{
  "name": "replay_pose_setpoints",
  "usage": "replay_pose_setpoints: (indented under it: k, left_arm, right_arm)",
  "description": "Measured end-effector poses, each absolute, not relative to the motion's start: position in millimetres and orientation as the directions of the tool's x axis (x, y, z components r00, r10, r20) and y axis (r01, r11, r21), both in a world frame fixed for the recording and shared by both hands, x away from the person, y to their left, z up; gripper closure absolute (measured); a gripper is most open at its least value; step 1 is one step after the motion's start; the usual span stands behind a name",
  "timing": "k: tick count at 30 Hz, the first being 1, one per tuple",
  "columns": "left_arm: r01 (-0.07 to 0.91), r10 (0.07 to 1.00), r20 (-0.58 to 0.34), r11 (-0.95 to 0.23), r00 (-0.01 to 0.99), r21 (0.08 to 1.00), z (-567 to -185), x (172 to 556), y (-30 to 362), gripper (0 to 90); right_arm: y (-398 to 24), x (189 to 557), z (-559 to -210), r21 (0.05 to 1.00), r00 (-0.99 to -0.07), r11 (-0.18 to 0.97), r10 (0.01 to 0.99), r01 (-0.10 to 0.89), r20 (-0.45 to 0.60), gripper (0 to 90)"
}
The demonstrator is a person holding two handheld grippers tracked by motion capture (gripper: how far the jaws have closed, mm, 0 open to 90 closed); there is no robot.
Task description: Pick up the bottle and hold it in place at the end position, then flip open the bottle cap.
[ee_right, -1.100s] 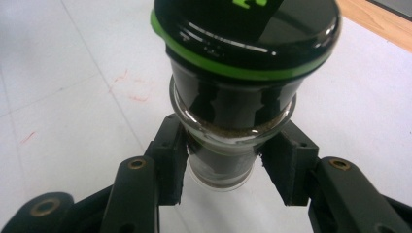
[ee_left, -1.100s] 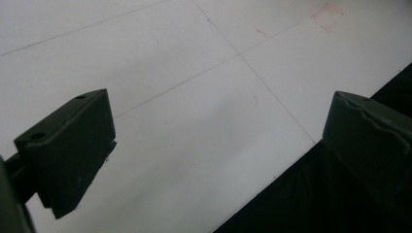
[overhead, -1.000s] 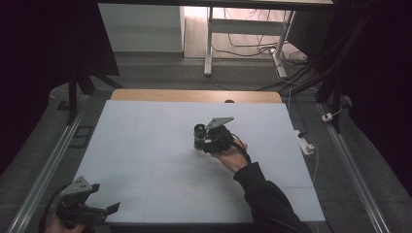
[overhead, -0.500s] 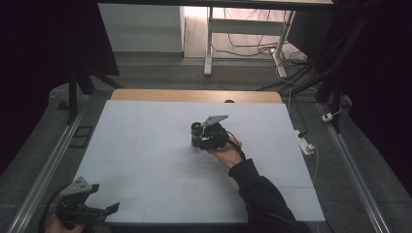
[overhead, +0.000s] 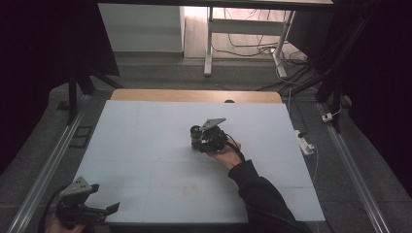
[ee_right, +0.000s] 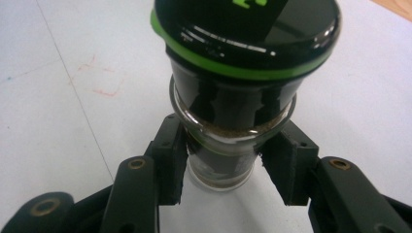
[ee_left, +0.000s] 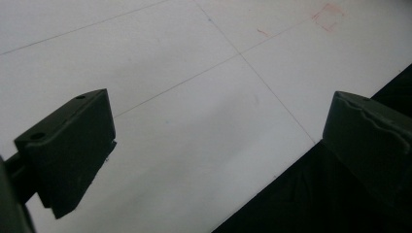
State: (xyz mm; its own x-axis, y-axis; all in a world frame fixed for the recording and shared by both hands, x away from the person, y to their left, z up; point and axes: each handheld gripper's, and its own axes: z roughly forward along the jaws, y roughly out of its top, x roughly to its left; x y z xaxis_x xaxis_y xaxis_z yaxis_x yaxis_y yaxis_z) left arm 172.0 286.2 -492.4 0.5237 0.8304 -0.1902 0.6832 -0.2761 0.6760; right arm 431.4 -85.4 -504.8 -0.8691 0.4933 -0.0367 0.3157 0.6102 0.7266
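Small round glass jar with glossy black green-rimmed cap [ee_right: 228, 121] standing upright mid white matte table [overhead: 145, 145]; right gripper [ee_right: 221, 167] clamping black pads on jar's sides; left gripper [ee_left: 218, 160] hanging wide open, holding nothing, over near table edge

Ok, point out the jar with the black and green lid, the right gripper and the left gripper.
jar [ee_right: 221, 141], right gripper view, glass body under the lid
right gripper [ee_right: 221, 167], right gripper view, midway between fingers
left gripper [ee_left: 218, 160], left gripper view, midway between fingers

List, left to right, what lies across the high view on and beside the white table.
Left gripper → small glass jar with black, green-ringed lid → right gripper → white power strip on the floor.
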Motion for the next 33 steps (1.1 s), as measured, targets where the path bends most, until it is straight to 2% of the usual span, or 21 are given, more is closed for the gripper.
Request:
replay_pose_setpoints:
  k: [7, 12, 25, 33]
  left_arm:
    - [0.683, 0.832, -0.186, -0.277, 0.522, 0.675, -492, 172, 285, 0.1]
    - [0.677, 0.845, -0.134, -0.309, 0.518, 0.669, -491, 171, 280, 0.0]
    - [0.649, 0.831, -0.161, -0.279, 0.533, 0.707, -489, 178, 282, 0.0]
    - [0.622, 0.780, -0.182, -0.309, 0.598, 0.719, -488, 188, 278, 0.0]
  right_arm:
    - [-87, 430, -506, 0.734, -0.871, 0.606, 0.490, 0.307, -0.041, 52.8]
    - [-87, 431, -507, 0.736, -0.873, 0.604, 0.486, 0.304, -0.037, 52.8]
    - [-88, 431, -507, 0.739, -0.874, 0.601, 0.485, 0.305, -0.033, 52.8]
    - [-89, 432, -507, 0.740, -0.877, 0.602, 0.479, 0.300, -0.034, 52.8]
